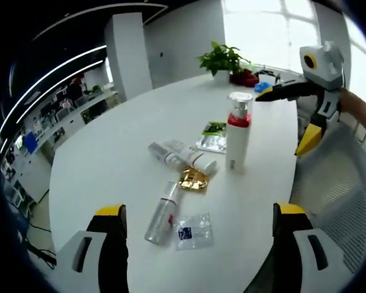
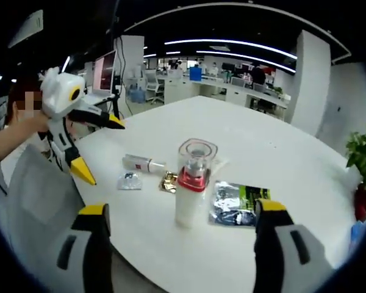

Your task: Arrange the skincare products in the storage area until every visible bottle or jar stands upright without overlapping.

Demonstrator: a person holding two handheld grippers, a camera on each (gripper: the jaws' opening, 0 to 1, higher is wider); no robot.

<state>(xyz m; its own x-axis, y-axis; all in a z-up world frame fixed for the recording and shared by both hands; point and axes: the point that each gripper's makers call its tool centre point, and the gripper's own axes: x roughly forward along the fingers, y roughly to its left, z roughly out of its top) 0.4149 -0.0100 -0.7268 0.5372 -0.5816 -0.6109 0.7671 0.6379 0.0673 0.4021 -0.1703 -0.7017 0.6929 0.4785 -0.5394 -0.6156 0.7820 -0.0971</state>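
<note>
Both grippers hang spread and empty above the round white table (image 1: pixel 110 152). Left gripper (image 1: pixel 198 223) shows its yellow-tipped jaws wide apart at the bottom of its view; between them, just ahead, lies a clear slim bottle with a red band (image 1: pixel 163 213) on its side, long axis running from lower left up toward frame centre, beside a small clear sachet (image 1: pixel 194 231). Beyond it sit a gold foil packet (image 1: pixel 193 179) and a white tube (image 1: pixel 182 156), also lying flat, then a silver-green sachet (image 1: pixel 213 137). A tall white pump bottle with red collar and clear cap (image 1: pixel 238 131) already stands upright, right of centre.

Right gripper (image 2: pixel 178 226) faces that pump bottle (image 2: pixel 192 189) from the opposite side, jaws parted. By my reading, the left one is nearer the fallen slim bottle.
</note>
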